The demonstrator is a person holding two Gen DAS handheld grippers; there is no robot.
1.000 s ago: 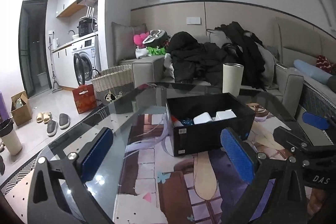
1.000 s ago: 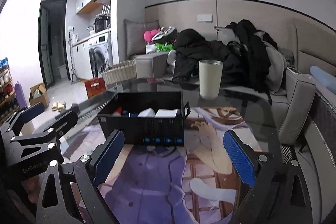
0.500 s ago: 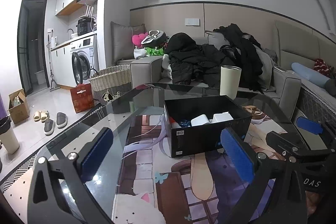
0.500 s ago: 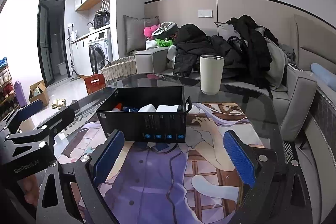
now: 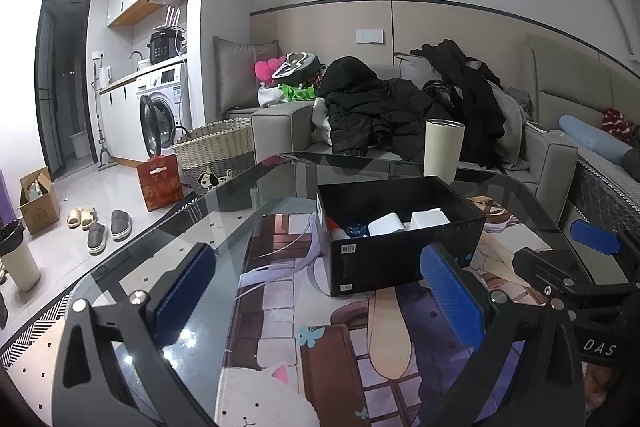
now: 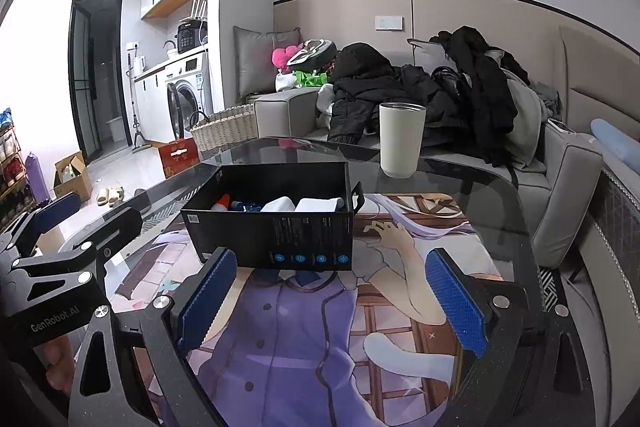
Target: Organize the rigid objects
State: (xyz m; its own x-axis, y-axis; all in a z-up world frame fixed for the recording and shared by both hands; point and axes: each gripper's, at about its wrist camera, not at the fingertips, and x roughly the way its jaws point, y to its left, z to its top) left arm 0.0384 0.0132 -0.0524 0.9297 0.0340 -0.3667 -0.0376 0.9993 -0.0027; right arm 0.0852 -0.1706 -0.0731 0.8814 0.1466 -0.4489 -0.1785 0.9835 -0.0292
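A black open box stands on a printed mat on the glass table. Inside it lie two white blocks, a blue item and a red-capped item. My left gripper hovers open and empty in front of the box's left end. My right gripper is open and empty too, just short of the box's long side. Each gripper shows at the edge of the other's view, left gripper, right gripper.
A cream tumbler stands on the table behind the box. A grey sofa piled with dark clothes runs behind and to the right. A wicker basket, red bag, slippers and a washing machine lie left on the floor.
Both grippers have drawn back and risen a little, so the box looks slightly farther and lower. Both stay open and empty.
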